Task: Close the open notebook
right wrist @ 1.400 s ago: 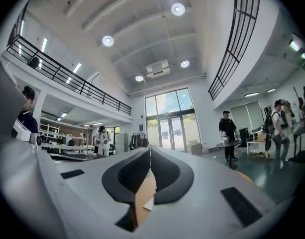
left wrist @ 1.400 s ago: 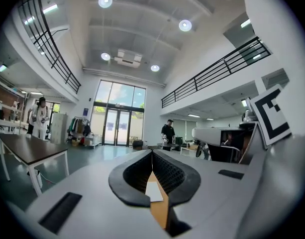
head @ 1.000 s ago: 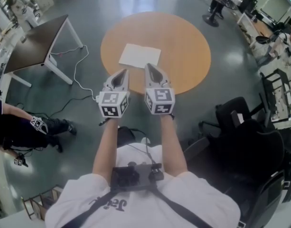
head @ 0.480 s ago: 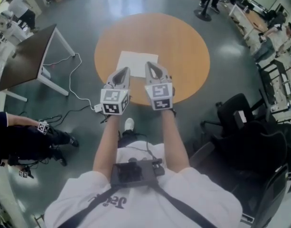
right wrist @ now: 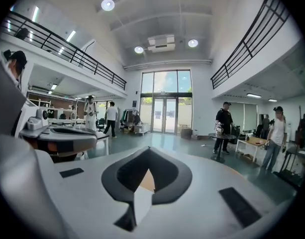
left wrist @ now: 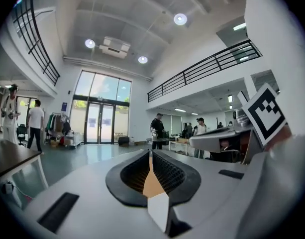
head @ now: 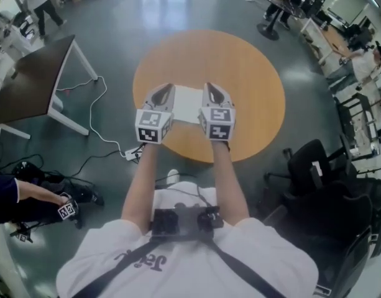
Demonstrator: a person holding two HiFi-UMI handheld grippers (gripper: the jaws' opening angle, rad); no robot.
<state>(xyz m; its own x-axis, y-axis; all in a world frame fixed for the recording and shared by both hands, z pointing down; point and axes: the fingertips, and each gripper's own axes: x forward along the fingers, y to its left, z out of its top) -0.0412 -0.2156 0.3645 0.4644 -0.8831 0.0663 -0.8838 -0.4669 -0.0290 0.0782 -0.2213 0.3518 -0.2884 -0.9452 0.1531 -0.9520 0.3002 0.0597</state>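
Note:
A white open notebook lies flat on the round orange table, towards its near side. Both grippers are held out level, side by side, over the table's near edge. My left gripper is shut and empty, its tip at the notebook's left edge. My right gripper is shut and empty at the notebook's right edge. In the left gripper view the jaws of the left gripper meet at the tip, with a strip of orange table and white page showing below. The right gripper also shows its jaws together.
A dark rectangular table stands at the left, with a cable and a power strip on the floor beside it. Black office chairs stand at the right. A person crouches at the lower left; others stand far off.
Both grippers have moved forward from in front of the table to over its near edge. They now flank the notebook. Their jaws have stayed together.

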